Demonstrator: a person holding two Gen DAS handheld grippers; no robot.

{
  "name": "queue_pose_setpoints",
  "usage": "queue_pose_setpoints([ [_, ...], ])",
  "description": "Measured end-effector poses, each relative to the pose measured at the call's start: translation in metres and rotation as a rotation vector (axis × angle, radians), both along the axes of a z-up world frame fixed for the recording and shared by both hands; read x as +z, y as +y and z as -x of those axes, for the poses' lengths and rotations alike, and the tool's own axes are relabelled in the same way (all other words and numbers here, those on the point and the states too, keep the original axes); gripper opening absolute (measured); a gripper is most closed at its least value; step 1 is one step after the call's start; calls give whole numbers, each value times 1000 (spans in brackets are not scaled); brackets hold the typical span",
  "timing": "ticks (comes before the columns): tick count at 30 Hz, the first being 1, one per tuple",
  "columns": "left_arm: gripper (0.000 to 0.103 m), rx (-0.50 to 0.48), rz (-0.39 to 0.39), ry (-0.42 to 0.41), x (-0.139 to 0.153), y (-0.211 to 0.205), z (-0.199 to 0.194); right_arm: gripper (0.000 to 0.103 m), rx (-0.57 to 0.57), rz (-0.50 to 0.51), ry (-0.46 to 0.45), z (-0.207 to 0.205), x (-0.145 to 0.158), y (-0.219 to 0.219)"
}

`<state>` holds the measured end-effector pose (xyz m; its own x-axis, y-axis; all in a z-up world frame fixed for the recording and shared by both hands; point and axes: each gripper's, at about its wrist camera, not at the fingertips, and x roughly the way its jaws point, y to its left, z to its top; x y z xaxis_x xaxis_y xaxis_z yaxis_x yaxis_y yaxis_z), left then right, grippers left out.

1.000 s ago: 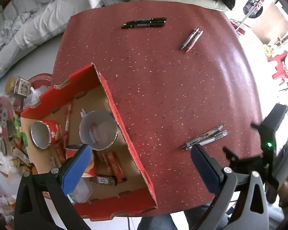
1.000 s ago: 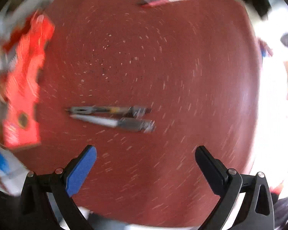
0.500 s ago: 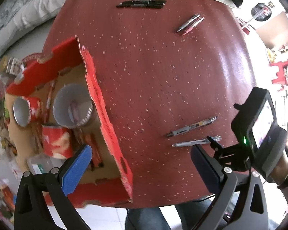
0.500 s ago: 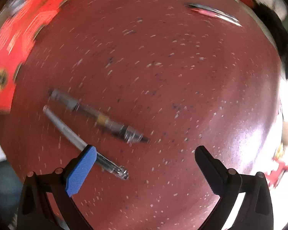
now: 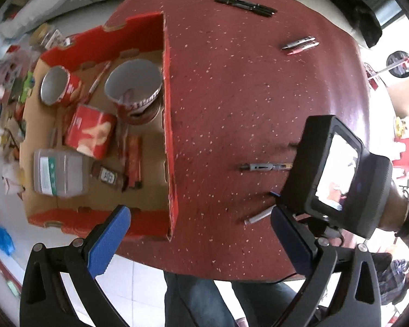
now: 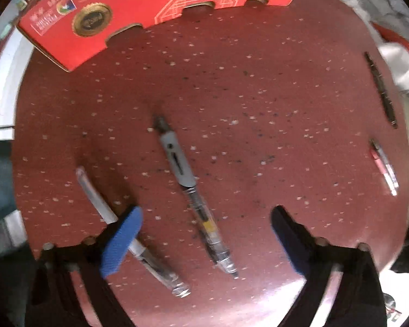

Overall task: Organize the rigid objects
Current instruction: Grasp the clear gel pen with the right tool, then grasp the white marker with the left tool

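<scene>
Left wrist view: left gripper (image 5: 196, 234) gapes wide and empty above the red speckled table (image 5: 231, 95); red cardboard box (image 5: 169, 141), already stocked, lies beneath its left finger.

Right wrist view: right gripper (image 6: 204, 231), jaws just narrowing, straddles the grey-capped clear pen (image 6: 193, 193) untouched; white-barrelled pen (image 6: 95, 193) passes under its left finger. 6 pens appear unsorted.

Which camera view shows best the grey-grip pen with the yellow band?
The right wrist view: the grey-grip pen lies whole and close between the right gripper's open fingers. In the left wrist view the same pen is small and its rear end hides behind the right gripper body.
</scene>
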<state>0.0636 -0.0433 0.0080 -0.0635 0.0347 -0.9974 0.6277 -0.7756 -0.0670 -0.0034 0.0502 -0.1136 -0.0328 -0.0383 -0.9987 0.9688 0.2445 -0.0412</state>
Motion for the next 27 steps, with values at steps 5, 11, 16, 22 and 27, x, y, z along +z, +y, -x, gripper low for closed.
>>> queue_pose_setpoints([
  [5, 103, -60, 19, 10, 0, 10, 7, 11, 4, 17, 17, -17, 7, 10],
  [11, 103, -427, 156, 8, -18, 67, 40, 11, -526, 44, -154, 57, 24, 44],
  [16, 103, -847, 285, 65, -51, 142, 71, 11, -946, 45, -323, 107, 27, 116],
  [22, 103, -849, 200, 0, -87, 163, 77, 11, -1201, 40, -373, 110, 26, 177],
  [27, 103, -521, 50, -85, -105, 124, 76, 11, -1375, 104, -438, 82, 17, 180],
])
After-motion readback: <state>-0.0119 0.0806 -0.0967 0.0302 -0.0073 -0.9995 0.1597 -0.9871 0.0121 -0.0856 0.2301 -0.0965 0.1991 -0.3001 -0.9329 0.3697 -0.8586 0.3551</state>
